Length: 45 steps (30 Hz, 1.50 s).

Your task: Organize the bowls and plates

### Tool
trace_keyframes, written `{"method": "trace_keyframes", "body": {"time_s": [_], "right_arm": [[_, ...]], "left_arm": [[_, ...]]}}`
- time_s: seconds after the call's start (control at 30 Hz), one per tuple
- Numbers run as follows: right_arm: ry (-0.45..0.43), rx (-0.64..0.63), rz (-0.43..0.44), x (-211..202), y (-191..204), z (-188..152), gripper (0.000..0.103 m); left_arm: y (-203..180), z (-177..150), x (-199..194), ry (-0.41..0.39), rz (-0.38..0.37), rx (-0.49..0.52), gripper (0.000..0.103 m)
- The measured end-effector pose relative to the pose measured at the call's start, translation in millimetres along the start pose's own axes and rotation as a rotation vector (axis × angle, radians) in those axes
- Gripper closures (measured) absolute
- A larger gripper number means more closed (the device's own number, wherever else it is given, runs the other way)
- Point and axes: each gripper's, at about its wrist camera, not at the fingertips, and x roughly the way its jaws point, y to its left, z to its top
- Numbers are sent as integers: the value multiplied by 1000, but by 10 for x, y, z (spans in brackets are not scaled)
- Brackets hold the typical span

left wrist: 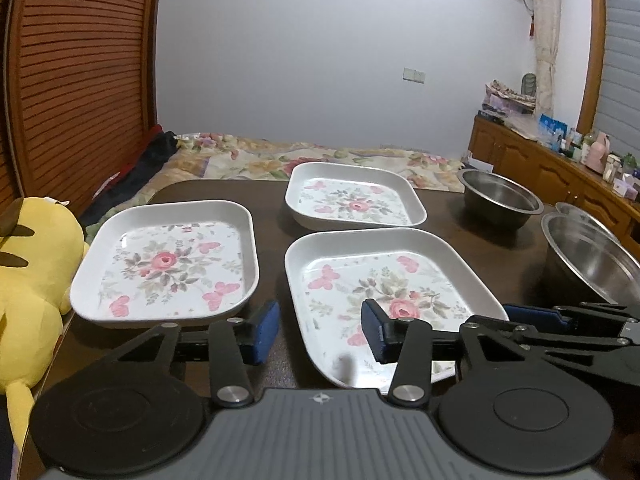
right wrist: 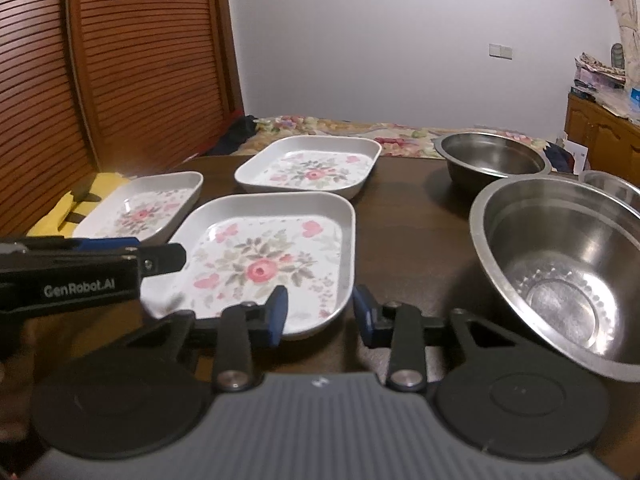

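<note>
step: looks like both hand-held grippers are lining up on the nearest floral plate (left wrist: pixel 384 280), one per side, probably to lift it and stack it on another plate

left hand-held gripper (left wrist: pixel 320 330): jaws part open, straddling the plate's near-left rim; its right pad is sitting over the plate floor, the left pad over the counter (left wrist: pixel 272 208); pads aren't pressing the rim yet

right hand-held gripper (right wrist: pixel 320 314): also part open, bracketing the plate's near-right corner, nothing pinched that can be seen

plates: nearest one is resting on the counter in front; left plate (left wrist: pixel 166 260) beside it, far plate (left wrist: pixel 354 196) behind, all apart

bowls: big steel bowl (right wrist: pixel 560 264) is sitting at right, another steel bowl (right wrist: pixel 494 158) further back

next move: probably both need to finish closing on the rim, then rise together and level

hard to tell: the plate's near edge is hiding under the gripper bodies; a third bowl (right wrist: pixel 612 186) is peeking out, mostly cut off
</note>
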Motion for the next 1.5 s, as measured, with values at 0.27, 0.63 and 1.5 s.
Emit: {"method": "trace_keyframes", "body": {"time_s": [0.27, 0.63, 1.5], "right_arm": [[14, 34, -10, 102, -45, 29, 74], [7, 31, -6, 131, -55, 9, 79], [-26, 65, 123, -295, -109, -98, 85]], "left_arm": [[65, -27, 80, 18, 16, -7, 70], [80, -63, 180, 40, -4, -19, 90], [106, -286, -361, 32, -60, -33, 90]]}}
